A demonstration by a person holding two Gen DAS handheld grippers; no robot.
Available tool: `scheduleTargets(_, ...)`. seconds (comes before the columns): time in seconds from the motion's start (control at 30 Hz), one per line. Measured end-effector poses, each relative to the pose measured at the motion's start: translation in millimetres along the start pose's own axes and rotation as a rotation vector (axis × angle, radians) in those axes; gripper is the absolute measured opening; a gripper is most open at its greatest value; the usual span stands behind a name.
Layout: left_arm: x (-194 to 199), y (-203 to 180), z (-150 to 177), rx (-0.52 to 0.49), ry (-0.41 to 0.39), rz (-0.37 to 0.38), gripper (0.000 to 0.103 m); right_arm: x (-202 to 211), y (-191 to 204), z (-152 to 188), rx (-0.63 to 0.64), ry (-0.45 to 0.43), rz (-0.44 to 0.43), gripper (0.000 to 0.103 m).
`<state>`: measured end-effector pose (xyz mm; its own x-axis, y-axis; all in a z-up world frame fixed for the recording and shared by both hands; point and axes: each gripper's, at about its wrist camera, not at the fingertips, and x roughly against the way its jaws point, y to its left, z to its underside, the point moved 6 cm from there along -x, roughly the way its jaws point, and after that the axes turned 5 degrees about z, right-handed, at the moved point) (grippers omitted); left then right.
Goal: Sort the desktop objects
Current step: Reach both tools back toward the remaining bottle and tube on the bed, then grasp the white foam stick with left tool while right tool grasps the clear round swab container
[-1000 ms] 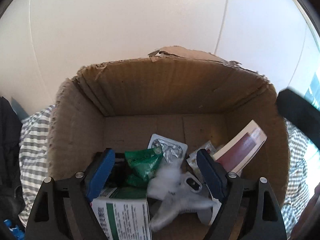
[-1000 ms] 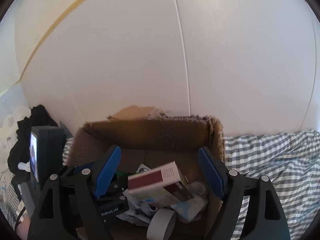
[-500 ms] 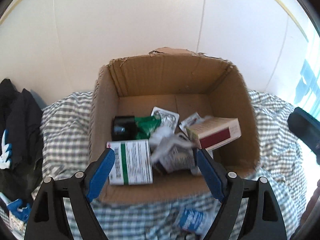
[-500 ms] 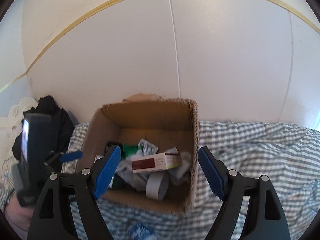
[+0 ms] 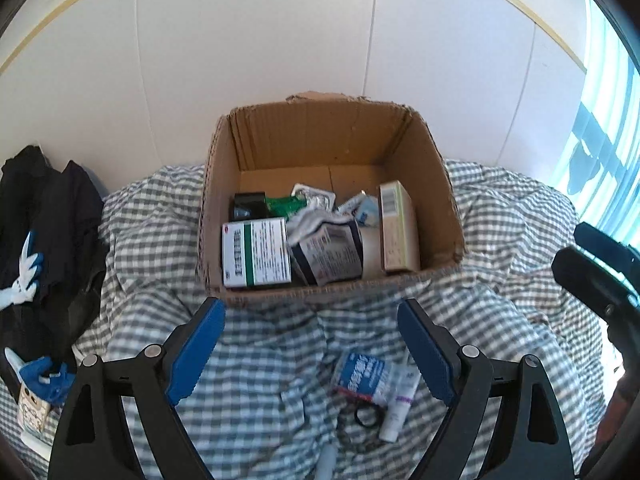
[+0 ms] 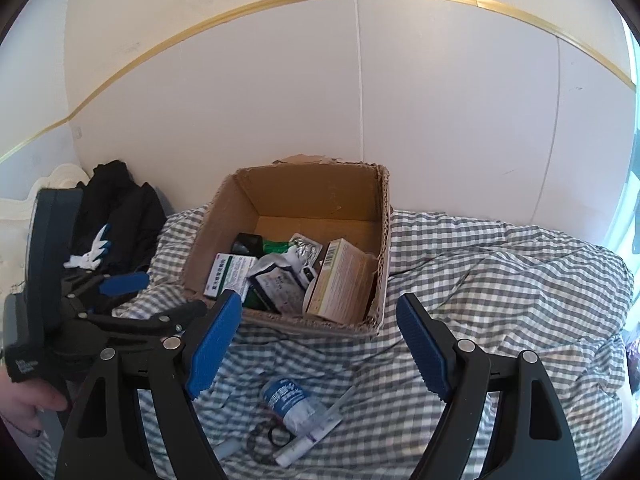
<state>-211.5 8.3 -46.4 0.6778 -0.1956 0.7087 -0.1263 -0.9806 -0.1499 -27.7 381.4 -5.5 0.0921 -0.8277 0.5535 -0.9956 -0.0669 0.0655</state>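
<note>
An open cardboard box [image 5: 332, 290] [image 6: 280, 200] stands on the checked bedcover, filled with a white-green medicine box [image 5: 256, 256], a beige carton [image 5: 398, 232], a blister pack [image 5: 316, 198] and a crumpled pouch [image 5: 328, 248]. My left gripper [image 5: 308, 312] hovers in front of the box, its jaws opening with nothing between them. The right gripper [image 6: 318, 302] is open and empty, also short of the box. On the cover below both lie a blue-white packet [image 5: 362, 374] [image 6: 286, 396], a white tube [image 5: 400, 404] [image 6: 312, 436] and black rings [image 5: 366, 416] [image 6: 272, 436].
Dark clothing [image 5: 48, 208] with a white-blue figure [image 5: 22, 284] is piled at the left. A white panelled wall [image 5: 280, 40] rises right behind the box, and a bright window [image 5: 608, 120] is at the right. A hand [image 6: 24, 400] holds the left tool.
Both grippers have pulled back from the box, which now looks smaller and farther. The beige carton has settled on its side in the box. Loose items on the cover have come into view.
</note>
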Motion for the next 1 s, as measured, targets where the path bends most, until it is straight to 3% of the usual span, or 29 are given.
scheduleTargets(0.33,-6.9,19.1,68.0,0.033,0.075,-0.013,0.091,-0.7,8.8,52.2,-0.013,0.09,-0.048,0.08)
scheduleTargets(0.43,-8.6,23.6,87.8,0.039,0.062,-0.016,0.091,-10.4,10.8,70.5,-0.022,0.128,-0.054,0.08)
scheduleTargets(0.63,-22.1,16.6,125.6,-0.022,0.102,0.016,0.091,-33.6,15.4,107.7,-0.025,0.209,-0.05,0.08)
scheduleTargets(0.7,-30.1,15.1,143.7,-0.041,0.153,0.034,0.086,-40.5,15.6,119.3,-0.025,0.236,-0.043,0.08)
scheduleTargets(0.77,-38.4,14.1,163.8,-0.044,0.225,0.058,0.066,-48.4,14.2,132.3,-0.022,0.264,-0.03,0.08)
scheduleTargets(0.9,-50.5,8.6,194.3,-0.037,0.306,0.099,0.062,-63.3,9.5,155.3,-0.042,0.325,-0.027,0.08)
scheduleTargets(1.0,-57.1,-4.9,203.4,-0.114,0.338,0.099,0.056,-69.1,7.6,166.4,-0.048,0.351,-0.024,0.08)
